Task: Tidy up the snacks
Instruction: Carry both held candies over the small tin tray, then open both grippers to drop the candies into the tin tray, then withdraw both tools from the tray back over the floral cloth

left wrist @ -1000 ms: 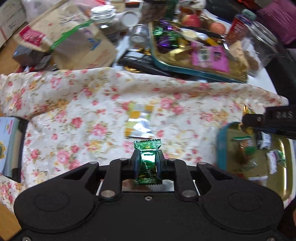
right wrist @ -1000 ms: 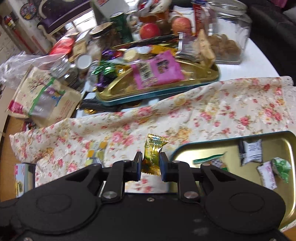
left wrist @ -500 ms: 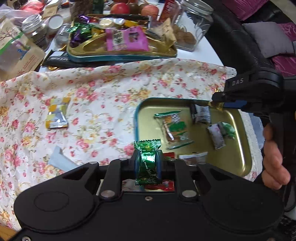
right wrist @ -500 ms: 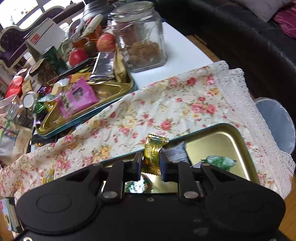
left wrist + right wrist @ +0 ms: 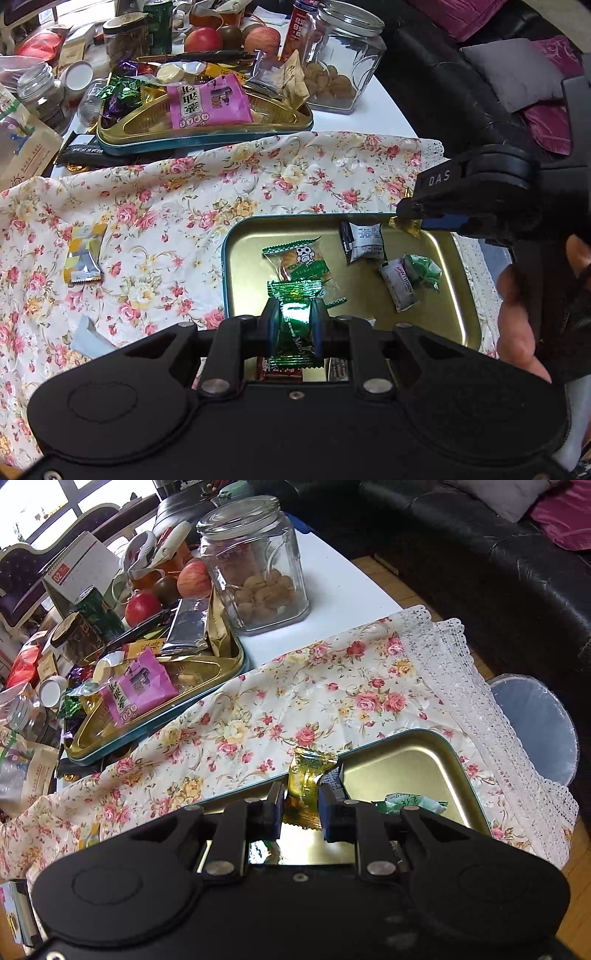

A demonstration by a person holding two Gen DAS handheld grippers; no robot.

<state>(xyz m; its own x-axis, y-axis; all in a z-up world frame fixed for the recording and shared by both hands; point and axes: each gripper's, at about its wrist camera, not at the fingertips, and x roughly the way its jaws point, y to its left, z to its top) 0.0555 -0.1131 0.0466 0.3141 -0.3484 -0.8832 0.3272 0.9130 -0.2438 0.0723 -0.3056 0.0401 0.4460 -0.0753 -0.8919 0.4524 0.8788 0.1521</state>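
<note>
My left gripper [image 5: 294,325] is shut on a shiny green candy [image 5: 295,321], held above the near part of the gold tray [image 5: 461,332]. Several wrapped snacks lie in that tray. My right gripper [image 5: 302,805] is shut on a gold-wrapped candy [image 5: 306,775] over the tray's far edge [image 5: 406,734]. In the left wrist view the right gripper [image 5: 410,218] comes in from the right, gold candy [image 5: 408,225] at its tip, a hand [image 5: 517,314] on its handle. A yellow and silver snack [image 5: 83,254] and a white wrapper [image 5: 88,338] lie on the floral cloth [image 5: 184,206].
A second gold tray [image 5: 203,136] piled with snacks stands at the back, beside a glass jar of nuts [image 5: 336,62], apples, cans and bags. A black sofa [image 5: 480,554] runs behind the table. A lined bin [image 5: 535,723] stands off the table's right edge.
Both grippers swung right from over the floral cloth to above the gold tray, each keeping its candy. In the last half second they barely shifted.
</note>
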